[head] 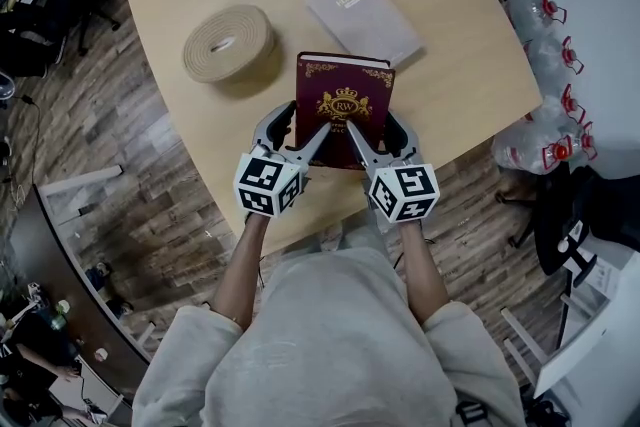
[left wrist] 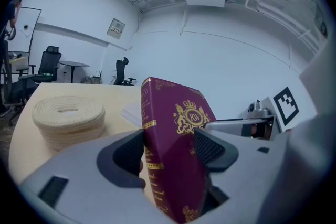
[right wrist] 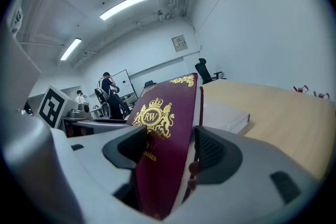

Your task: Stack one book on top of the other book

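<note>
Red book [head: 345, 105]: gold crest (lettered RW), clamped by left gripper [left wrist: 168, 150] and right gripper [right wrist: 167, 148] | ahead of jaws: grey book [head: 362, 13], coil [head: 229, 42] | tan table [head: 470, 65], wood floor [head: 150, 175]

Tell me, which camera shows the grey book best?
The head view: the grey book lies almost whole, seen from above. The right gripper view shows part behind the red book; the left gripper view, a sliver.

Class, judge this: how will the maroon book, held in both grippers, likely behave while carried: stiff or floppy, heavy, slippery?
Probably stiff: the maroon book shows no sag though the left gripper and right gripper clamp only its near edge. Likely weighty for its size: it looks thick and hardbound. Its smooth cover might slip if the grip loosens.
</note>
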{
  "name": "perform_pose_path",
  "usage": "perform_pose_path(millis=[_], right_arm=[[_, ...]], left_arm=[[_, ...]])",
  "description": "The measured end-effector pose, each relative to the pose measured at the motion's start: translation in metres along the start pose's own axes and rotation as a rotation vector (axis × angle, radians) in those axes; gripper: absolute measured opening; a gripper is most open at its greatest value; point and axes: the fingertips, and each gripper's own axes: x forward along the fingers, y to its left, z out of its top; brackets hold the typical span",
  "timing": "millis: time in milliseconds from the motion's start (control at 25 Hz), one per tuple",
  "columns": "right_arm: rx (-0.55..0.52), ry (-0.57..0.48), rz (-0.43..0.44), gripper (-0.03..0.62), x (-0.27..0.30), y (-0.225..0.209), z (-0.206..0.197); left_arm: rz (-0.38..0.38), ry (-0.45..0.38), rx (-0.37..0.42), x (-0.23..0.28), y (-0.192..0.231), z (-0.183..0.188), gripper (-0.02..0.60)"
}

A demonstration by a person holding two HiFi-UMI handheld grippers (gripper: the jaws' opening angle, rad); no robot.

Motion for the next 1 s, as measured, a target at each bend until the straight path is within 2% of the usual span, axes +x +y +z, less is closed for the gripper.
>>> perform_pose_path(millis=[520, 1000], right_arm=[[-0.047, -0.114, -0.004, 0.281, 0.002, -0.007, 0.078], [-0.059, -0.166, -0.016, 0.278, 0.010, -0.028, 0.125]], left_arm=[[-0.022, -0.079, 0.086, 0.012, -0.008, 0.079, 0.293], [-0.034, -0.122, 0.127, 0.037, -0.013, 0.129, 0.287]])
